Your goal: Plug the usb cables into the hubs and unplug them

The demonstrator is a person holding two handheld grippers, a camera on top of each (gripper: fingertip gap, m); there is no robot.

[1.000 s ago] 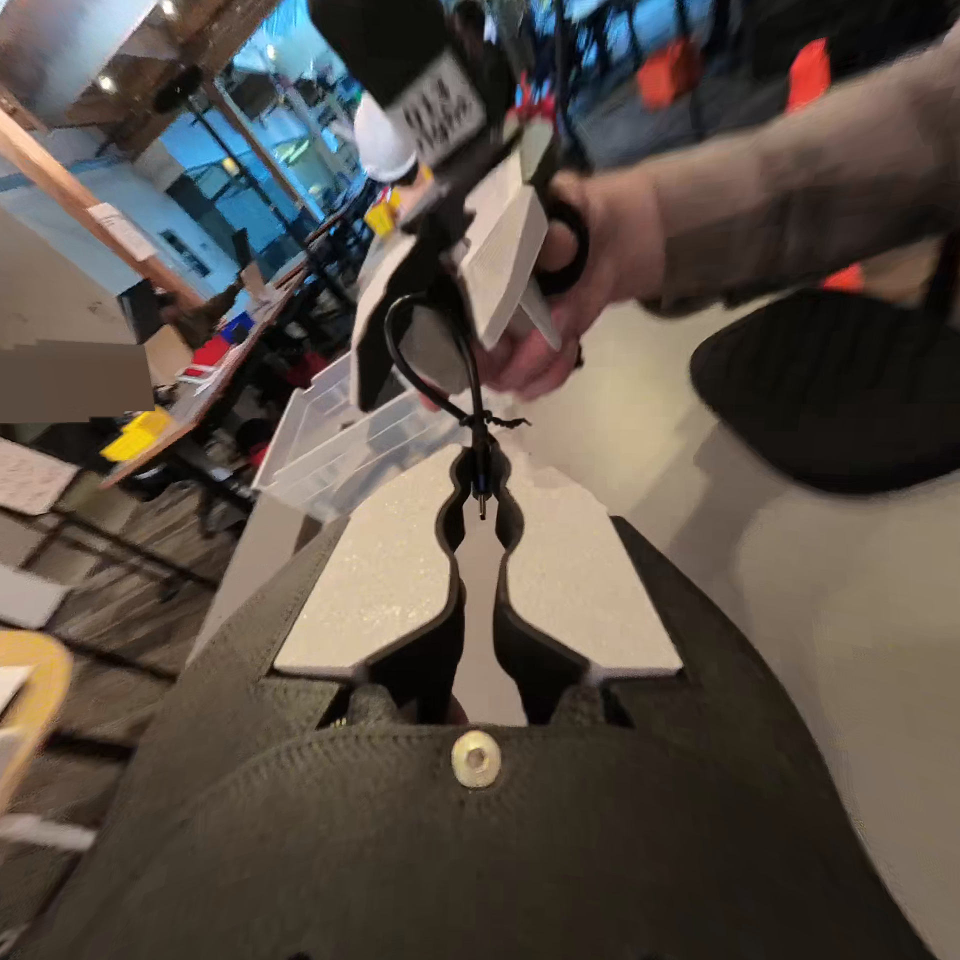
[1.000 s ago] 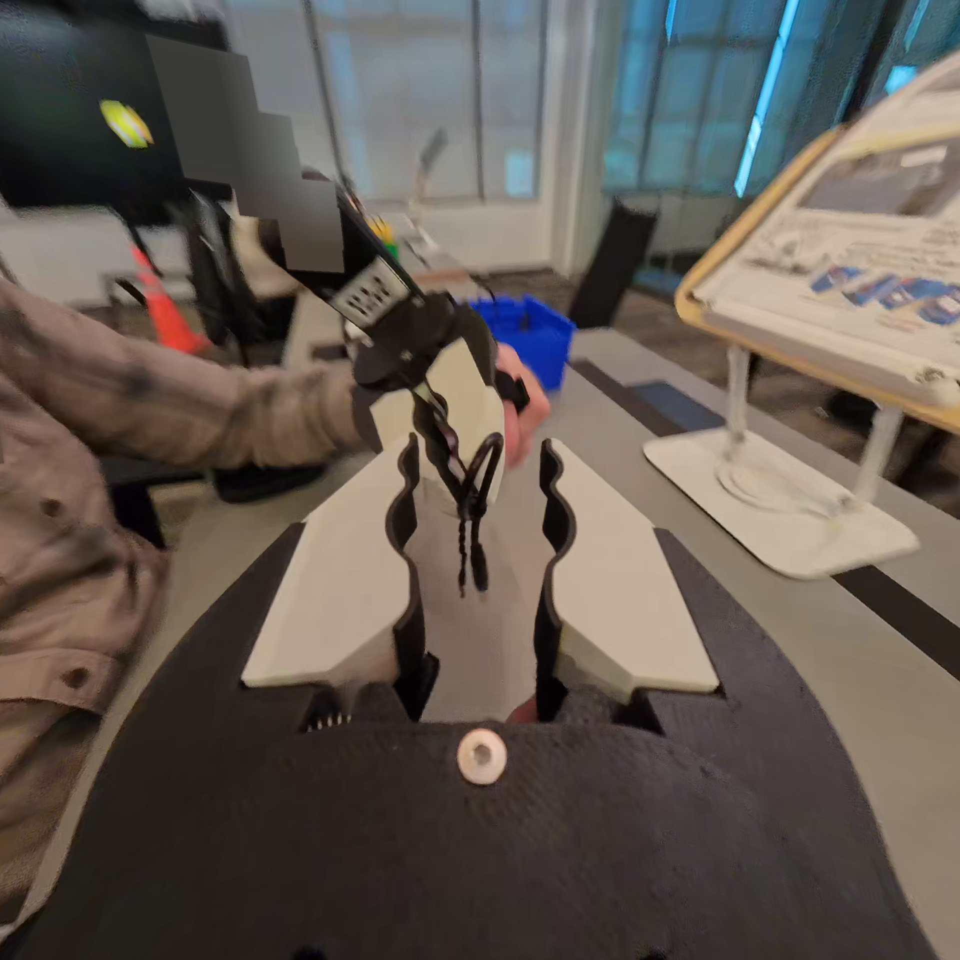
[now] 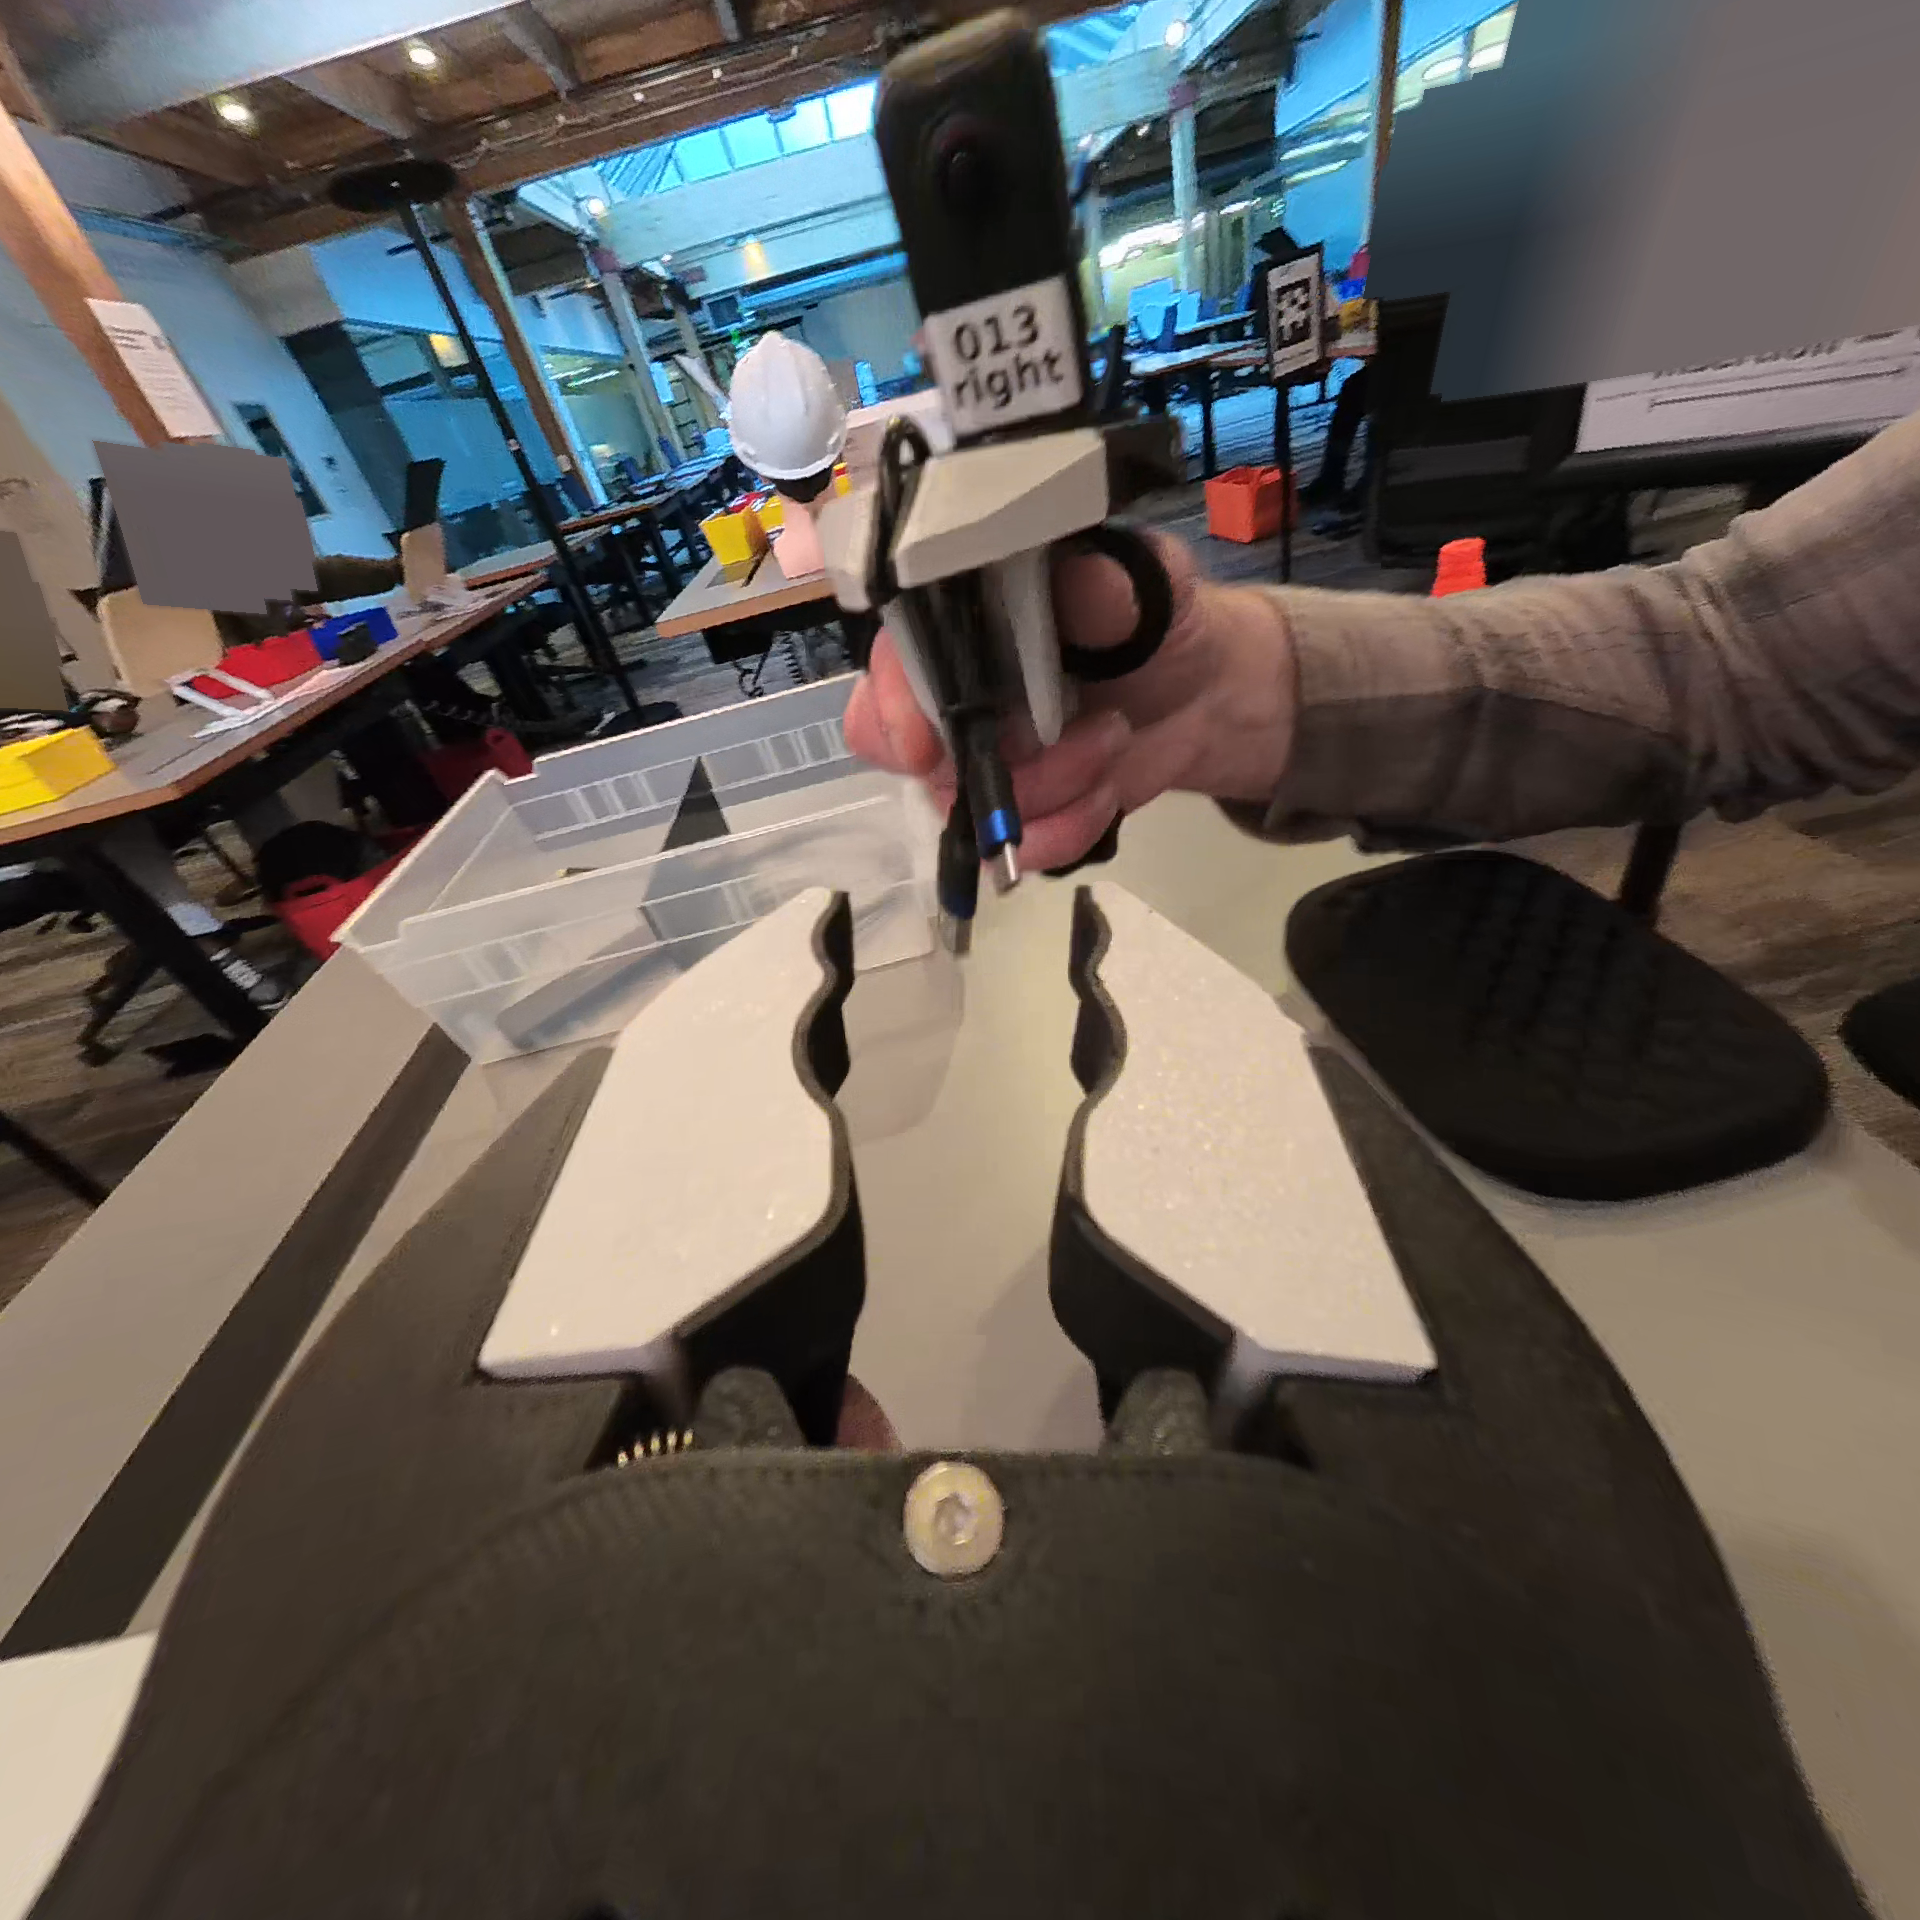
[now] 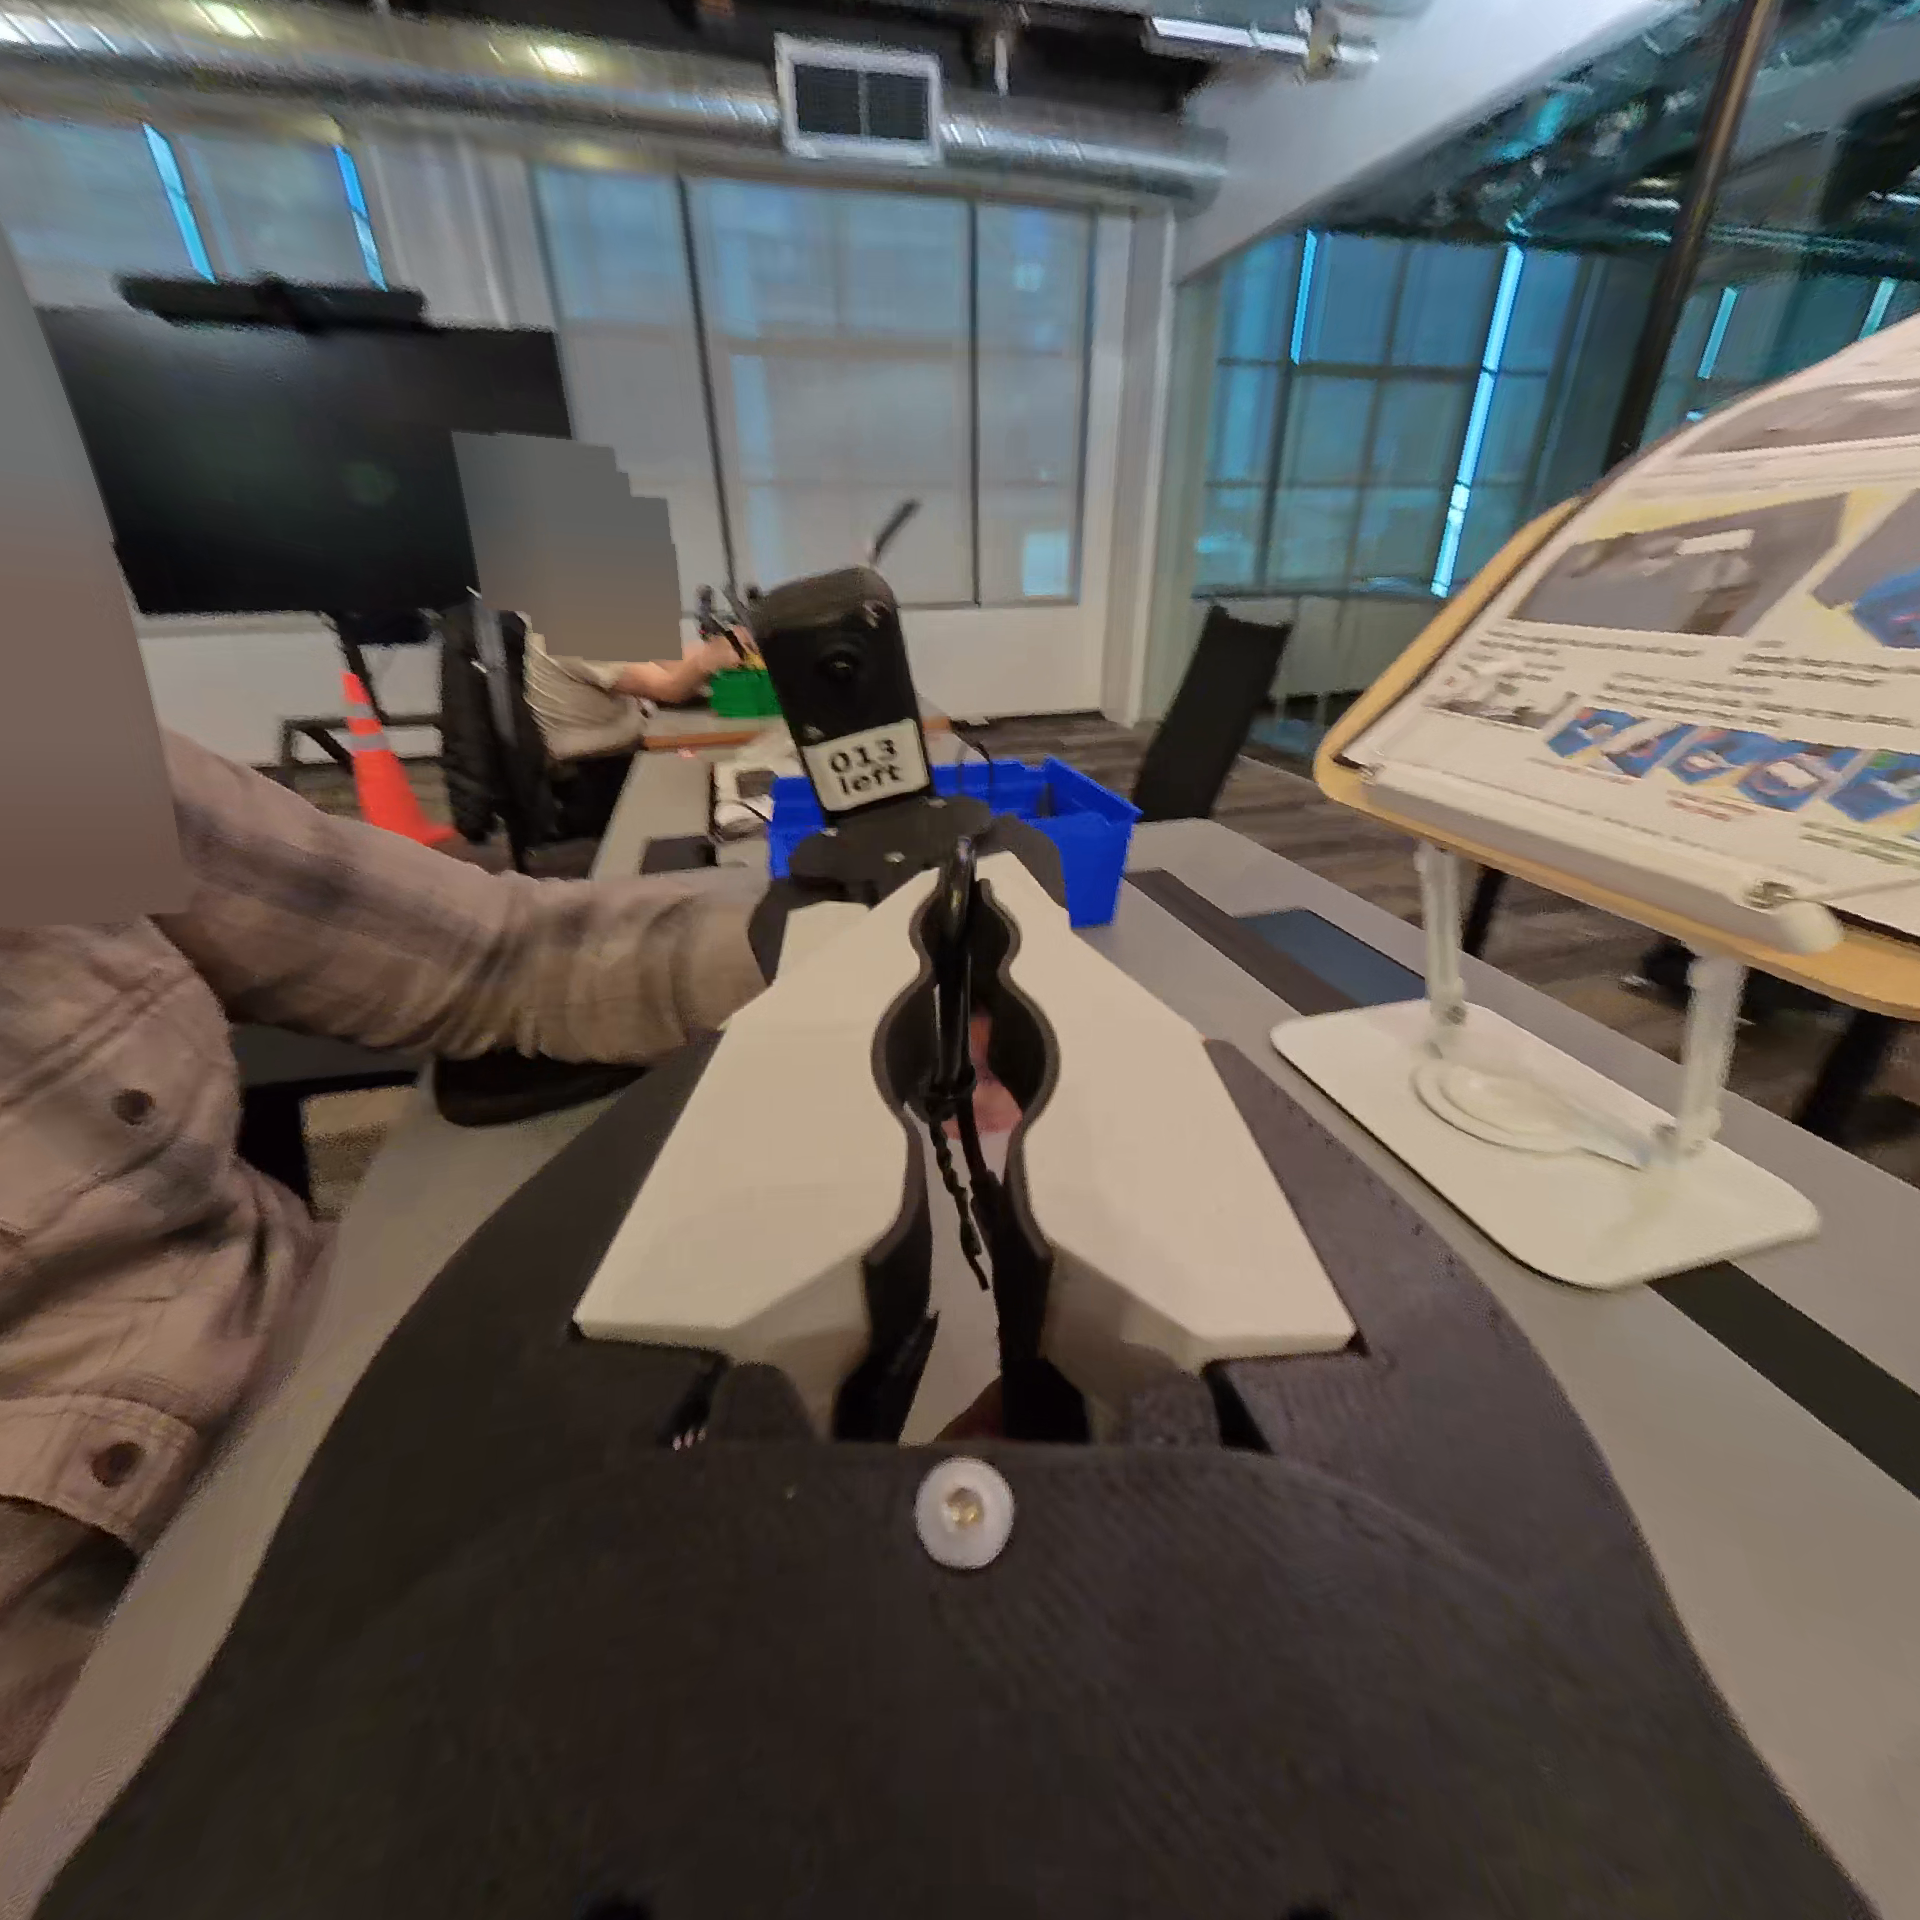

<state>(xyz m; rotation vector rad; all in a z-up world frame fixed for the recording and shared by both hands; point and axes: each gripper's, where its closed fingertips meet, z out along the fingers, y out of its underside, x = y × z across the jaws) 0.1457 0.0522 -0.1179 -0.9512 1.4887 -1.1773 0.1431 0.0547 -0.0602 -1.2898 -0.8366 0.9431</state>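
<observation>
Two grippers face each other over the grey table (image 3: 1558, 1403). A second ago the left gripper (image 3: 961, 987) pinched the black usb cable (image 3: 977, 790) and the right gripper (image 4: 961, 997) stood spread; now the left one gapes wide with nothing between its fingers, and the right one is clamped on the bundled cable, whose plugs hang just beyond the left fingertips. White labels sit on both camera housings, and a printed sheet rests on a stand (image 4: 1538, 1174) to the right gripper's right.
</observation>
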